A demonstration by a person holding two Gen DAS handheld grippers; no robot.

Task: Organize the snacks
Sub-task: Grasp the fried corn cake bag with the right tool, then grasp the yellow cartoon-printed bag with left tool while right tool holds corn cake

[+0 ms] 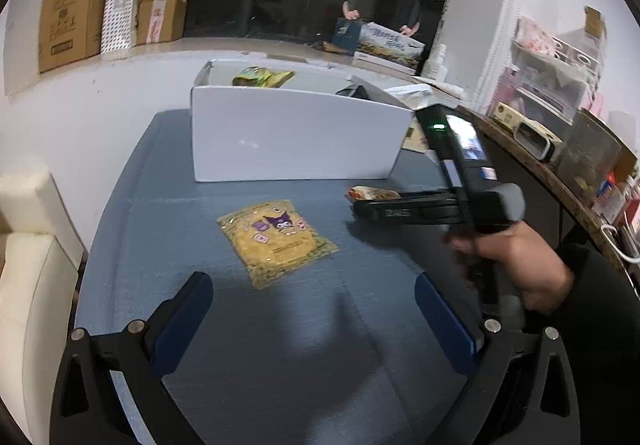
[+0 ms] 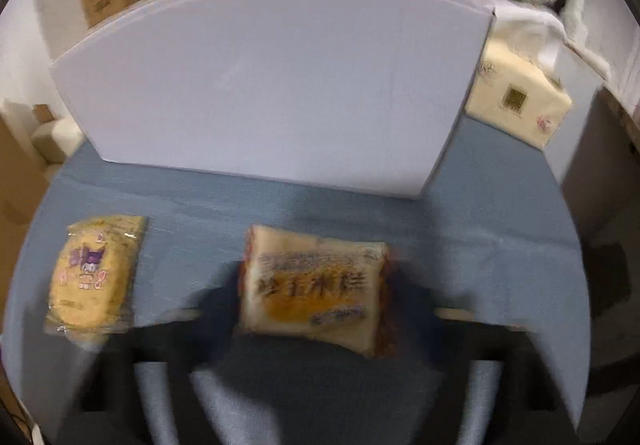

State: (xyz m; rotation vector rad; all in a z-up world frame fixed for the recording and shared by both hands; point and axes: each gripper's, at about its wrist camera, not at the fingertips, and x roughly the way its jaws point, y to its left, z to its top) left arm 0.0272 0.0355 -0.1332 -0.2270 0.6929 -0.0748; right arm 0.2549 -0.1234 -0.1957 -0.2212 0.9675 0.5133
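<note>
Cluttered storeroom, cardboard boxes upper left, shelves at right; blue table [image 2: 500, 245] carries everything. White box [image 2: 272, 85] stands at top centre of the table, open-topped; from my left wrist view one green-yellow snack bag [image 1: 262, 77] already sits inside, rest of the interior is hidden. A cream tissue pack [image 2: 516, 97] lies just beside the box's right wall.

My right gripper [image 2: 316, 309] has the bread packet [image 2: 316, 289] between its fingers, low centre of the right view. The picture is blurred, so I can't tell whether the pads actually press on it. The packet looks soft, light and squashy in crinkly film, so I'd grip its short sides gently, mid-height.

The yellow cartoon snack pack [image 1: 278, 241] lies flat on the table, left of the bread. It looks thin, light and slippery, so an edge pinch is likely needed.

My left gripper [image 1: 312, 321] hangs spread wide above the table near that pack, holding nothing.
</note>
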